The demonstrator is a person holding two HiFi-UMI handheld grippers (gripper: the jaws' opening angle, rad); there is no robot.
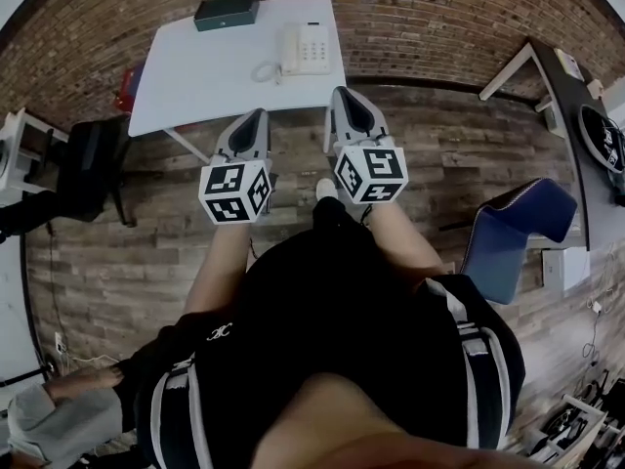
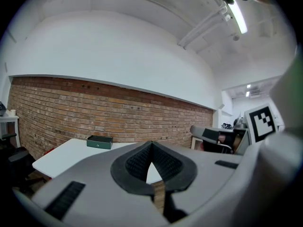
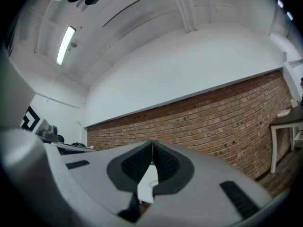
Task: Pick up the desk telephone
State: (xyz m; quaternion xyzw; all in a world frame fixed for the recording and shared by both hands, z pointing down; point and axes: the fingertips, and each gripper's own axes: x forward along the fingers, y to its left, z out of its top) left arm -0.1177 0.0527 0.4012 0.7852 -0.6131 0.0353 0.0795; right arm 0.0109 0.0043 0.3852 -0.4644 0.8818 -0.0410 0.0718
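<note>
A white desk telephone (image 1: 307,49) with a coiled cord sits on the white table (image 1: 210,81) against the brick wall, toward the table's right end. My left gripper (image 1: 256,115) is shut and empty, held over the floor short of the table's near edge. To its right, my right gripper (image 1: 342,94) is also shut and empty, its tip just short of the table edge below the telephone. In the left gripper view the jaws (image 2: 151,144) meet with the table behind them. The right gripper view shows its closed jaws (image 3: 152,143) before a bit of white table; the telephone is hidden there.
A dark green box (image 1: 226,12) lies at the table's far edge, also seen as the green box (image 2: 99,142). A black chair (image 1: 83,169) stands left, a blue chair (image 1: 518,228) right, and a dark desk (image 1: 576,106) far right. Wood-plank floor lies between me and the table.
</note>
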